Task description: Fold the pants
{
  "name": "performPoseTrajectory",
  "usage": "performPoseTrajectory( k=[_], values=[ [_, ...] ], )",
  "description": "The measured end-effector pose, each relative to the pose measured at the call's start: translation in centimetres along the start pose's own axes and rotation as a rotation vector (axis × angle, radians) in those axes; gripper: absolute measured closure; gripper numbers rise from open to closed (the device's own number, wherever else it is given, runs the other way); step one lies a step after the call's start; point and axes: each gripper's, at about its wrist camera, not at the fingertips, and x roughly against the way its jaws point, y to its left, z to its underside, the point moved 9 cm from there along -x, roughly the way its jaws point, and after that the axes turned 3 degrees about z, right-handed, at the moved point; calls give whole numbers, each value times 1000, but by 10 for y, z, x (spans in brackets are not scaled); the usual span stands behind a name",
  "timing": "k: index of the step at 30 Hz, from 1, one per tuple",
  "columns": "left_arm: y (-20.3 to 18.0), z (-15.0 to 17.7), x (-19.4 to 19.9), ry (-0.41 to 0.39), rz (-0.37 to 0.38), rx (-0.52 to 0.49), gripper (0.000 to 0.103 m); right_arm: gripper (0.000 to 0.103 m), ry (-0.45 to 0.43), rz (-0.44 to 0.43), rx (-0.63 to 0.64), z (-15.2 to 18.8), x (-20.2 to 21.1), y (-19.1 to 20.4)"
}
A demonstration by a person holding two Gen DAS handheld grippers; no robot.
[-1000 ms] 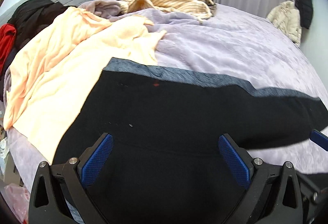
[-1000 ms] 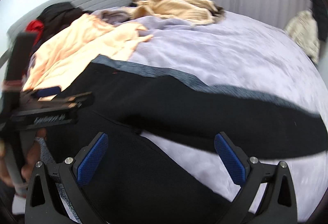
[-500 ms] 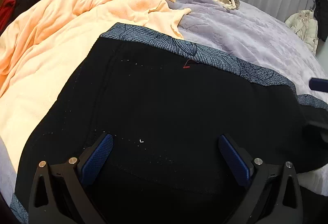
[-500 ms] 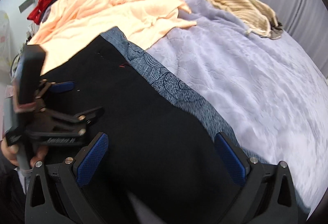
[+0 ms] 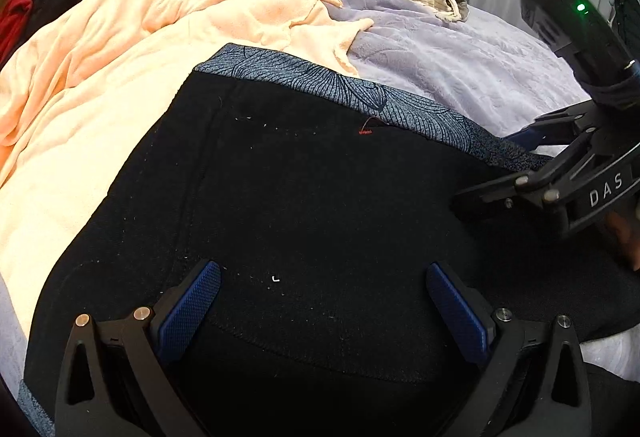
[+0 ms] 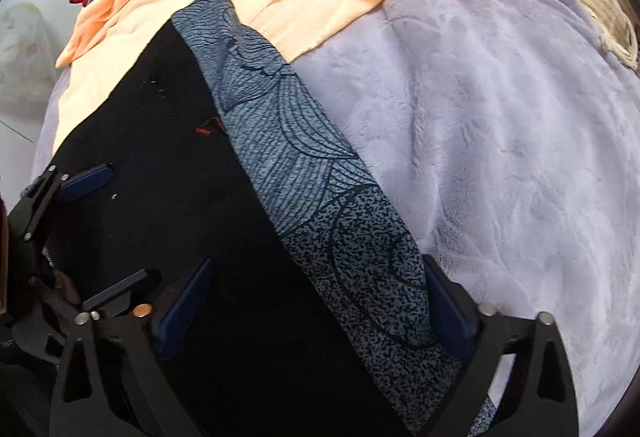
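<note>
We hold both grippers, left (image 5: 323,301) and right (image 6: 316,297), jaws spread wide and gripping nothing, over the soft black knit pants (image 5: 304,205) spread on the lavender plush bedspread (image 6: 500,125). They look limp; we judge the grey patterned waistband (image 6: 280,141) the firmest hold.

Even, soft daylight, no glare; strong fisheye bending with dark corners; black pants (image 5: 320,205) between the jaws show little detail.
</note>
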Motion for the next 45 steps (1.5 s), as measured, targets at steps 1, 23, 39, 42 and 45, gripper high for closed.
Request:
performPoseTrajectory(
  k=[1, 23, 39, 42, 45],
  values=[
    [-1, -2, -2, 0, 2, 0, 0, 49, -15, -9, 16, 0, 6, 3],
    [2, -88, -46, 343, 23, 244, 90, 90, -234, 352, 224, 42, 89, 81],
    [25, -52, 90, 82, 117, 307, 92, 90, -198, 373, 209, 76, 107, 123],
    [29, -40, 143, 1, 154, 280, 92, 90, -277, 434, 229, 90, 143, 161],
    [44, -15, 184, -73, 194, 281, 92, 90, -325, 485, 278, 112, 163, 211]
  ],
)
